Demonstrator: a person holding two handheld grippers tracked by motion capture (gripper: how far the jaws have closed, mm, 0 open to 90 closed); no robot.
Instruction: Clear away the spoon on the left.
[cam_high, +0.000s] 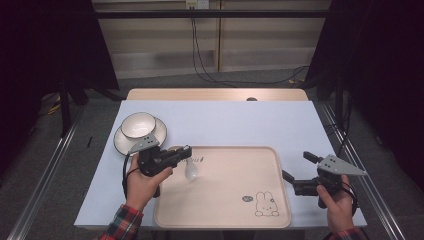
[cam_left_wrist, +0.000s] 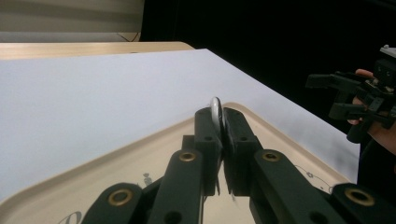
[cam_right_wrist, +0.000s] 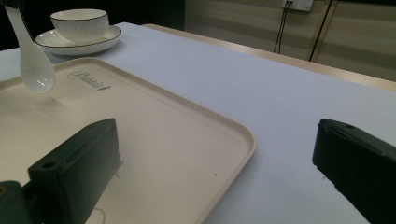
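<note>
One white spoon hangs bowl-down above the near-left part of the cream tray, its handle pinched between the closed jaws of the left gripper; in the left gripper view the handle's edge stands upright between the two black jaws, and in the right gripper view the spoon's bowl is clear of the tray surface. Printed on the tray are a script word near the spoon and a rabbit drawing at its near-right corner. Beyond the tray's left end, a white bowl with a dark rim sits in a matching plate on the white table. Right gripper, held just off the tray's right edge, has its jaws spread wide and grips nothing.
</note>
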